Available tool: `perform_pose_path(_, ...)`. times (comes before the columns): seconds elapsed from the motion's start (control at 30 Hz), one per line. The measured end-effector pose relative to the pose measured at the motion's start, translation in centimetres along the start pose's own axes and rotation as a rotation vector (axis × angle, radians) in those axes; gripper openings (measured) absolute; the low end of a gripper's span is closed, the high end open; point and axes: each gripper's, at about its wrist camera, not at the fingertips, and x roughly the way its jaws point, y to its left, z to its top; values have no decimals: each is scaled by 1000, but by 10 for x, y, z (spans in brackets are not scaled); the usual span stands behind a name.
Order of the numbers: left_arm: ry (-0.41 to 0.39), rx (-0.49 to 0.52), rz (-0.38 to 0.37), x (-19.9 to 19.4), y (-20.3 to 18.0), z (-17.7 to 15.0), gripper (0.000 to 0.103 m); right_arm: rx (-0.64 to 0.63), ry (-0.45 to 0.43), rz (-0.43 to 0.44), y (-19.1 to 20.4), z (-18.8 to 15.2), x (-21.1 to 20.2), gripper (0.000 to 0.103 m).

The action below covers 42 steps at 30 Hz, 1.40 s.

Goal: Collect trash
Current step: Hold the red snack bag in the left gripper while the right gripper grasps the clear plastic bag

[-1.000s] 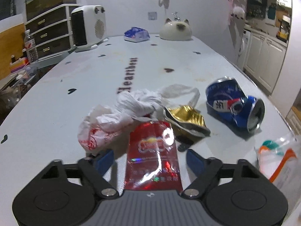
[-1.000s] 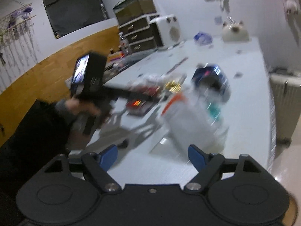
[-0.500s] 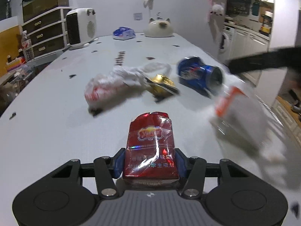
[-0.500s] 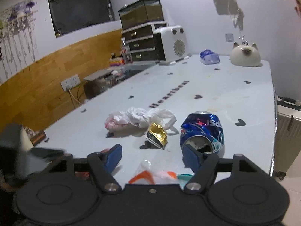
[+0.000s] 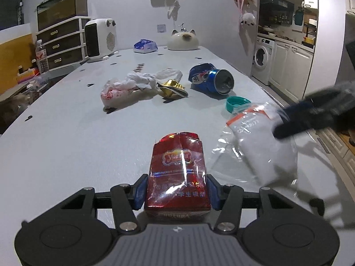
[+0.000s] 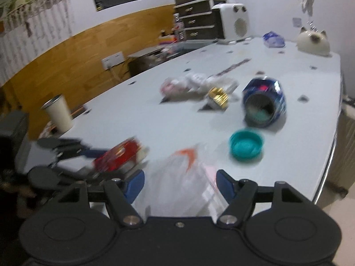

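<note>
My left gripper [image 5: 177, 188] is shut on a red cigarette pack [image 5: 178, 173] and holds it over the near part of the white table [image 5: 66, 146]. The pack also shows in the right wrist view [image 6: 117, 155]. My right gripper [image 6: 180, 185] is partly closed around a clear zip bag with an orange strip [image 6: 184, 181]; it appears as a blurred dark shape at the bag [image 5: 261, 146] in the left view. A teal cap [image 5: 236, 103], crushed blue can [image 5: 210, 79], gold wrapper [image 5: 172, 87] and crumpled white plastic bag [image 5: 131, 85] lie further back.
A white heater [image 5: 99, 40], a blue tissue pack [image 5: 145, 46] and a cat-shaped ornament [image 5: 183, 40] stand at the table's far end. A paper cup [image 6: 58, 113] stands at the left edge. The table's right edge [image 6: 330, 150] drops to the floor.
My left gripper closed on the red pack and drew it back from the pile. My right gripper swung in over the zip bag, and its jaws narrowed around it.
</note>
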Motion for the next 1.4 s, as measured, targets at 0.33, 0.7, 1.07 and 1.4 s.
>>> perform_pose_path(0.33,1,-35,49,-18,-6,-14,55,84,62,218,42,-42,-24,61)
perform_pose_path(0.7,23,-41,90,-27,-17,-20,55,510,13,187,2,-43,-9,40)
perform_pose_path(1.07,90,-77,54,-20,-6,-3,70,618,50,189,5,-51,6,21)
perform_pose_path(1.4,211,-104,39,-4,1,15,68,501,25,146,17,-53,-12,20)
